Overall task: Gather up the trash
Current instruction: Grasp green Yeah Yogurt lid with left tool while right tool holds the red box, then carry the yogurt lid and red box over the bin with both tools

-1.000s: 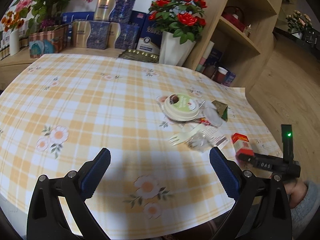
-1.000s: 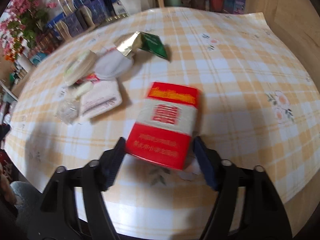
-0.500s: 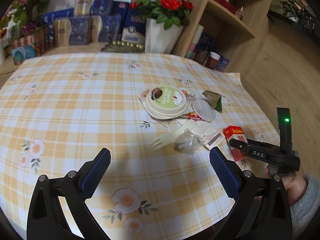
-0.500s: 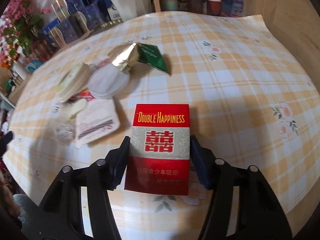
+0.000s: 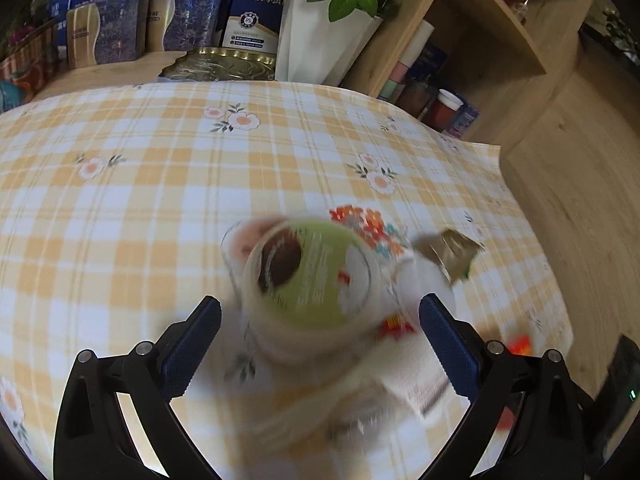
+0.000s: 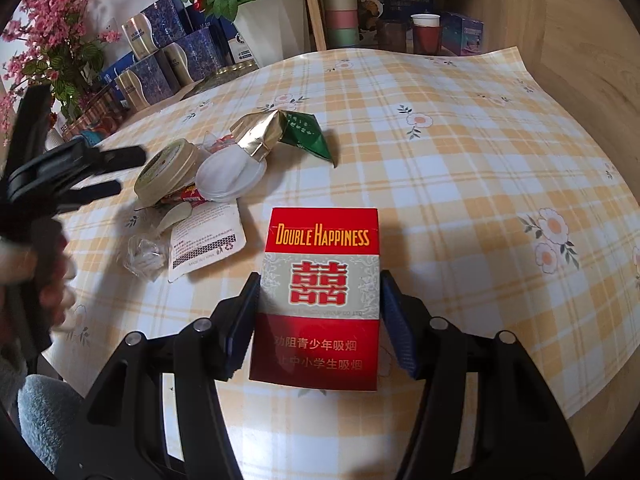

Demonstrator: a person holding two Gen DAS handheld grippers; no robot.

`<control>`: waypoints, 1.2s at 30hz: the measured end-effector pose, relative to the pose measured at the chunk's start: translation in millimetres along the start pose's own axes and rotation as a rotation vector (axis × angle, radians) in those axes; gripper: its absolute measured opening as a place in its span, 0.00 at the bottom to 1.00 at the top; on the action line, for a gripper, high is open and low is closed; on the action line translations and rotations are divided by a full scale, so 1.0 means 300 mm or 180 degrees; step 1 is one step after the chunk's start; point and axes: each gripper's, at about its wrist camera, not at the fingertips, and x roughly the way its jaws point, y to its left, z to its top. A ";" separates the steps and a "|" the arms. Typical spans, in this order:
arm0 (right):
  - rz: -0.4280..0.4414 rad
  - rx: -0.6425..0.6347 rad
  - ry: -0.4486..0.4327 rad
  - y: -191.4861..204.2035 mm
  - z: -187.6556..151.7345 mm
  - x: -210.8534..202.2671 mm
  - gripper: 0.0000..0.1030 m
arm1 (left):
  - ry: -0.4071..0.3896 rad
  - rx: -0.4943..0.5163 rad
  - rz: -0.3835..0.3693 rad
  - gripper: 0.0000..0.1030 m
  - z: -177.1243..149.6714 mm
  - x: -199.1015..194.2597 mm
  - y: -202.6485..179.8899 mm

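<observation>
The right tool is clamped on the red cigarette pack, held upright between its pads above the table; the left tool stands apart, the round green-lidded tub just ahead between its fingers, untouched.

Bench cloth: smooth checked vinyl with a slight sheen. Cigarette pack: glossy printed card; wrapper: shiny creased gold foil. Round lid: translucent plastic; claw pads: ribbed matt blue rubber; shelving: matt wood grain.

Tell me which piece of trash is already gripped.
The red cigarette pack, pinched between the right gripper's fingers. The green-lidded tub, clear lid and wrappers lie loose on the table.
</observation>
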 end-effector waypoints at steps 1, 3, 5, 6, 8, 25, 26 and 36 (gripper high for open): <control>0.0004 0.0006 -0.0007 -0.005 -0.002 -0.005 0.57 | 0.0009 0.0047 0.0046 0.94 0.012 0.016 -0.007; 0.0018 0.0023 -0.0018 -0.013 -0.005 -0.015 0.57 | 0.0034 0.0152 0.0162 0.94 0.029 0.048 -0.021; 0.0018 0.0035 -0.0031 -0.023 -0.005 -0.024 0.57 | 0.0080 0.0193 0.0254 0.93 0.042 0.080 -0.024; 0.0017 0.0040 -0.0034 -0.026 -0.005 -0.026 0.57 | 0.0103 0.0190 0.0262 0.91 0.044 0.088 -0.021; 0.0010 0.0056 -0.0043 -0.036 -0.004 -0.034 0.57 | 0.0176 0.0207 0.0268 0.81 0.044 0.107 -0.021; 0.0136 -0.0012 -0.0192 0.016 -0.065 -0.160 0.57 | -0.0243 0.0583 0.0274 0.80 -0.047 -0.228 -0.056; 0.0138 -0.0039 -0.0209 0.027 -0.071 -0.172 0.57 | -0.0268 0.0601 0.0264 0.80 -0.060 -0.255 -0.059; 0.0295 -0.0192 -0.0331 0.116 -0.136 -0.289 0.57 | -0.0398 0.0730 0.0280 0.80 -0.260 -0.501 -0.089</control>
